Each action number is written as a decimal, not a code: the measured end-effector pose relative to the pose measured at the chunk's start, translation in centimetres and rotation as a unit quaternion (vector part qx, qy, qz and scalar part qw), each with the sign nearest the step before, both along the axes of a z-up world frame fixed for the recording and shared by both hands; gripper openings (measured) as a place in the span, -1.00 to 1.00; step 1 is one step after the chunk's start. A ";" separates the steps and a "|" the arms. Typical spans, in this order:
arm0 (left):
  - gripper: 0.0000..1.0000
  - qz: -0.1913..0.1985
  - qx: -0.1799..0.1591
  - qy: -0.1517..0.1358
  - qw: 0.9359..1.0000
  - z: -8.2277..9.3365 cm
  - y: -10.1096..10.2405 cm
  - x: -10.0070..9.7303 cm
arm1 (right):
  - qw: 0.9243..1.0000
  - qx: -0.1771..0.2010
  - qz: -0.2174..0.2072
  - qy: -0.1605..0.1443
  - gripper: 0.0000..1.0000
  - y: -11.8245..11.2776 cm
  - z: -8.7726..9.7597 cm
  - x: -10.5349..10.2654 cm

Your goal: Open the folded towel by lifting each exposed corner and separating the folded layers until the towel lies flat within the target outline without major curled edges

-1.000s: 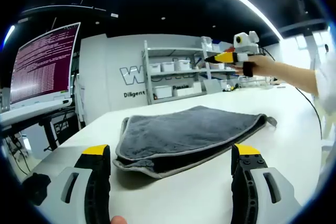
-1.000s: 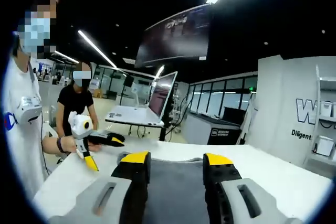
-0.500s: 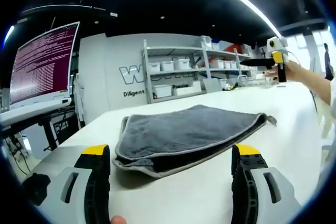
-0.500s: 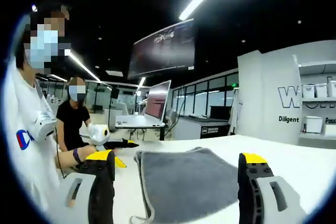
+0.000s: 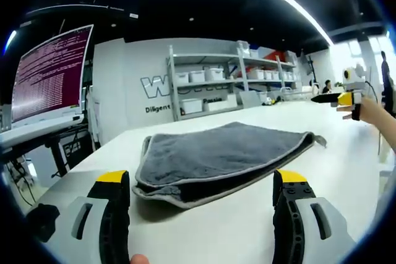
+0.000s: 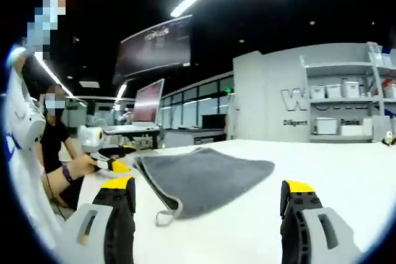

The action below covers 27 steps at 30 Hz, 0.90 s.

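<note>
The grey towel (image 5: 216, 159) lies folded on the white desk (image 5: 346, 153), untouched, with both the left gripper (image 5: 201, 205) and right gripper (image 6: 207, 211) spread wide and empty, so all unfolding remains.

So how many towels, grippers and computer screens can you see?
Folded grey towel: 1
Grippers: 2, the left gripper and the right gripper, both with jaws wide apart
Computer screens: 1, the monitor full of text lines
White table: 1
Total: 5
</note>
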<state>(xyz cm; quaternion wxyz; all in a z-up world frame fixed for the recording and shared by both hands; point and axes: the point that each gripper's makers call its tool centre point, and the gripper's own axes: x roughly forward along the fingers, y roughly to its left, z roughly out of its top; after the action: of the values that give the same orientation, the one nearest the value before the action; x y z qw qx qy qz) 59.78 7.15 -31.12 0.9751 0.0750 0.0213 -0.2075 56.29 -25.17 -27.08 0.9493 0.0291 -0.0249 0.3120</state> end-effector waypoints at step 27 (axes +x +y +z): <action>0.87 -0.002 0.007 -0.002 1.000 0.0 0.0 -0.1 | 0.998 -0.058 -0.023 0.031 0.71 -0.1 -3.0 -0.9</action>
<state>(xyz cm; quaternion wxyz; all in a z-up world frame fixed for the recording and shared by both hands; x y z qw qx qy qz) 59.70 7.14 -31.08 0.9741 0.0826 0.0206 -0.2093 55.44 -25.23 -30.10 0.9567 -0.0167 0.0218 0.2899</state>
